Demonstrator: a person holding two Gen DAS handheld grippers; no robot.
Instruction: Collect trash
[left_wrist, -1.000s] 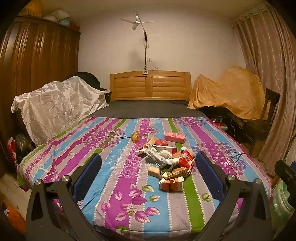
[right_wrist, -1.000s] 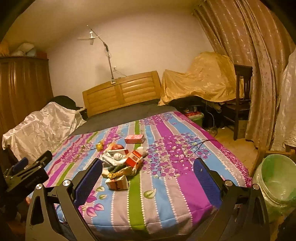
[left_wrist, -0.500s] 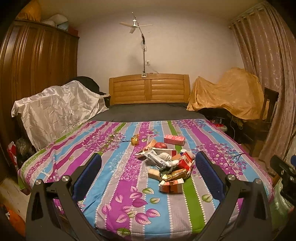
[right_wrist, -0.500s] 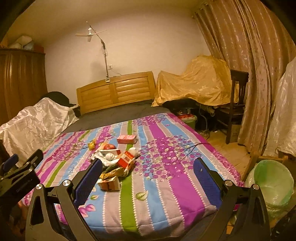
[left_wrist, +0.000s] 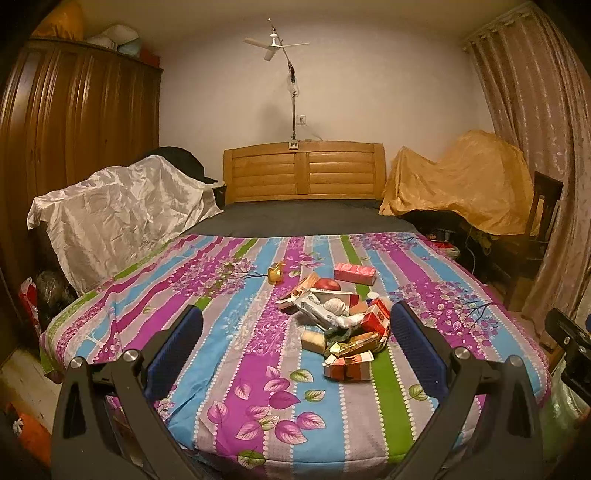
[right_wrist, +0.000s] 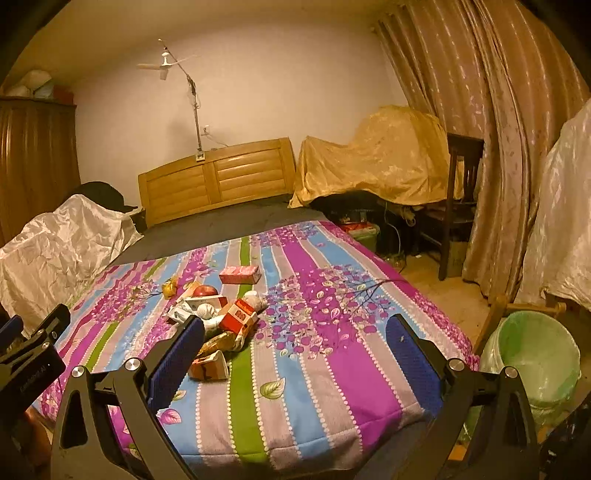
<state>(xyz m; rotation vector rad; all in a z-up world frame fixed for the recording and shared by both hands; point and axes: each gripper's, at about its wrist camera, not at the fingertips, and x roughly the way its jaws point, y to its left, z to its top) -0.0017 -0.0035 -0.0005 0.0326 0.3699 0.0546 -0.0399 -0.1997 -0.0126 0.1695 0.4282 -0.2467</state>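
Observation:
A pile of trash (left_wrist: 340, 321) lies on the striped bedspread (left_wrist: 258, 369): small cartons, wrappers, crumpled paper, a red round item (left_wrist: 327, 284), a pink box (left_wrist: 354, 274) and a yellow wrapper (left_wrist: 276, 274). The pile also shows in the right wrist view (right_wrist: 218, 321). My left gripper (left_wrist: 295, 347) is open and empty, short of the pile at the bed's foot. My right gripper (right_wrist: 295, 354) is open and empty, to the right of the pile. A bin with a green bag (right_wrist: 532, 354) stands on the floor at the right.
A wooden headboard (left_wrist: 304, 171) is at the far end. A white-draped object (left_wrist: 118, 214) and a wardrobe (left_wrist: 74, 147) are on the left. Yellow-draped furniture (left_wrist: 458, 188), a dark chair (right_wrist: 458, 206) and curtains (right_wrist: 498, 147) are on the right.
Both grippers have drawn back and risen a little from the bed, so the pile looks smaller and the bin shows more fully. Both stay open.

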